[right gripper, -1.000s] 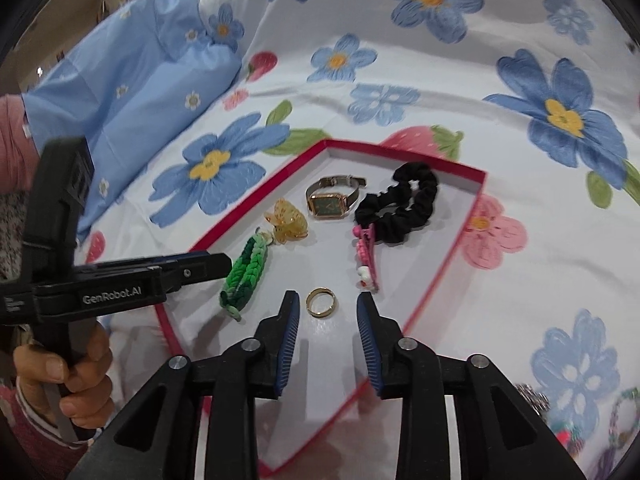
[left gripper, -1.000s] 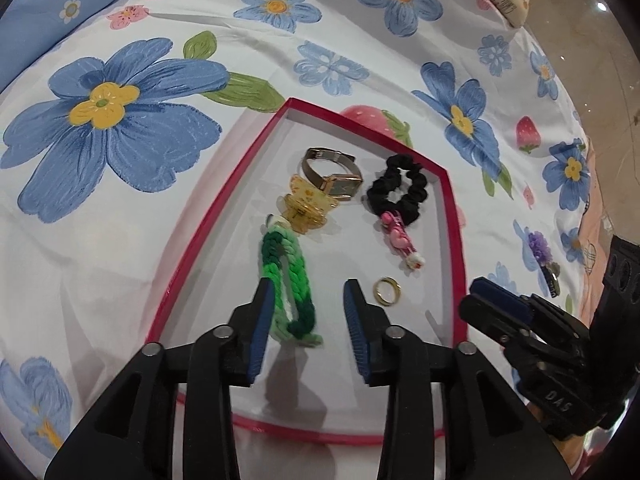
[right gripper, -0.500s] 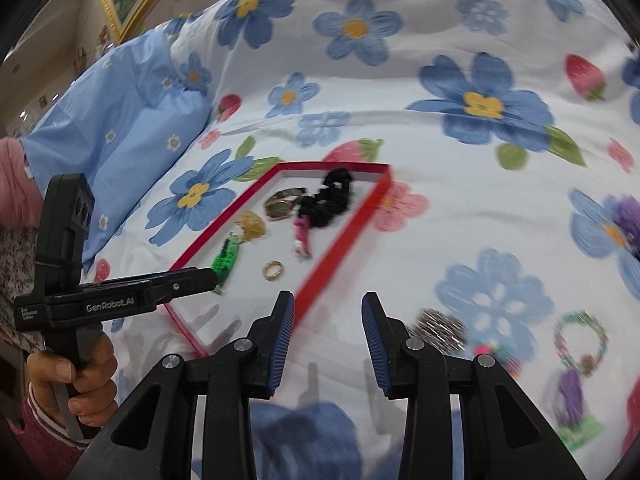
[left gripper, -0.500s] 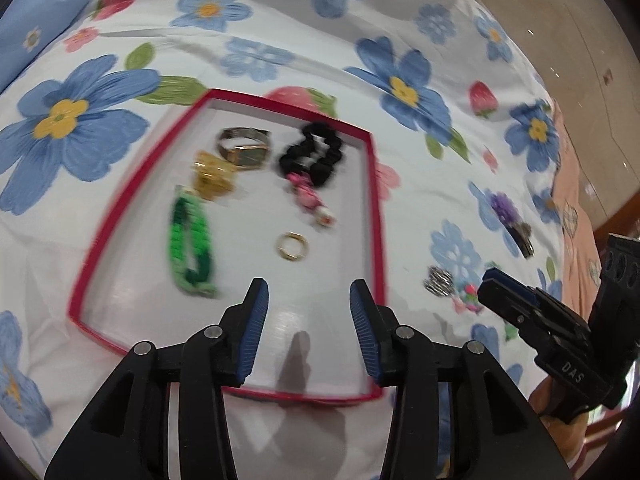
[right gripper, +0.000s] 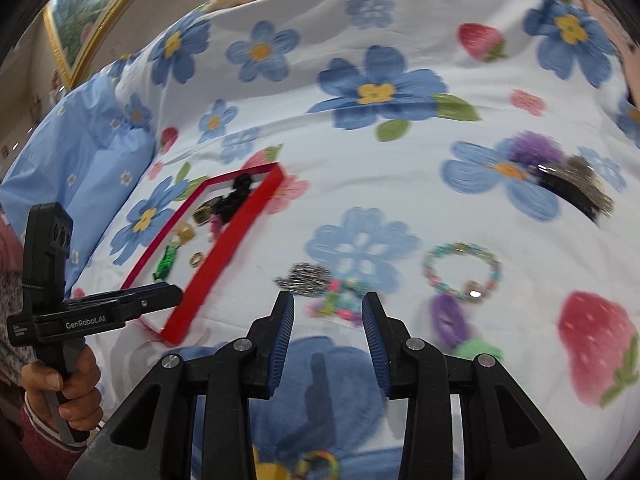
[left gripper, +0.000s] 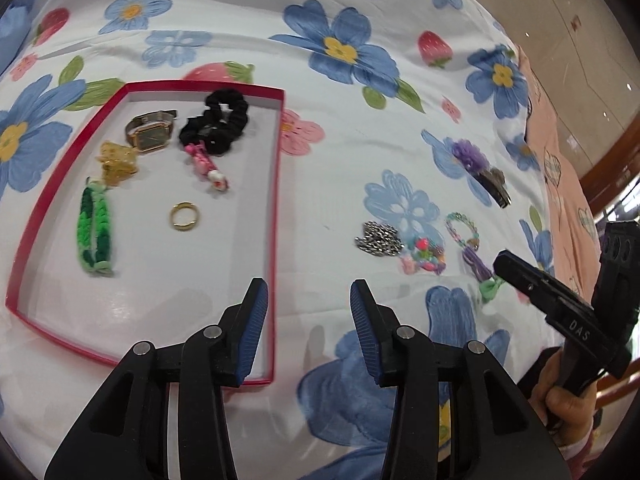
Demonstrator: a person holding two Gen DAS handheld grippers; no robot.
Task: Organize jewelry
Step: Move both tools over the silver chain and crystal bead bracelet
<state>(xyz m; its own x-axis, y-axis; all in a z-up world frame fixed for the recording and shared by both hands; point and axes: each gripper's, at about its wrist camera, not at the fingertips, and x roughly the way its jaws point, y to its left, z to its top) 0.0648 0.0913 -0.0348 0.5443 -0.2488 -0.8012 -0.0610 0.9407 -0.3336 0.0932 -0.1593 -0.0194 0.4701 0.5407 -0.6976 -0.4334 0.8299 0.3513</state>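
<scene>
A red-rimmed box [left gripper: 279,184] [right gripper: 224,248] lies on the flowered bedsheet. It holds a green braided bracelet [left gripper: 94,232], a gold ring [left gripper: 184,216], a watch [left gripper: 150,132], a yellow clip [left gripper: 116,160], a black scrunchie [left gripper: 220,124] and a pink beaded charm [left gripper: 206,166]. On the sheet to its right lie a silver chain [left gripper: 378,238] [right gripper: 306,276], a colourful bead bracelet [left gripper: 426,258] [right gripper: 340,300], a pastel bead bracelet with purple tassel [left gripper: 464,232] [right gripper: 462,270] and a purple hair clip [left gripper: 480,166] [right gripper: 560,172]. My left gripper [left gripper: 306,300] is open and empty over the box's right front corner. My right gripper [right gripper: 328,312] is open and empty just short of the colourful bead bracelet.
A blue pillow [right gripper: 80,152] lies beyond the box on the left. A pink cloth [left gripper: 560,160] covers the bed's right edge, with floor beyond. A framed picture [right gripper: 80,12] stands at the back left. Another small beaded ring [right gripper: 320,462] lies under my right gripper.
Both grippers have swung right, away from the box's inside and toward the loose jewelry on the sheet. Both stayed open and empty. The ring stays in the box.
</scene>
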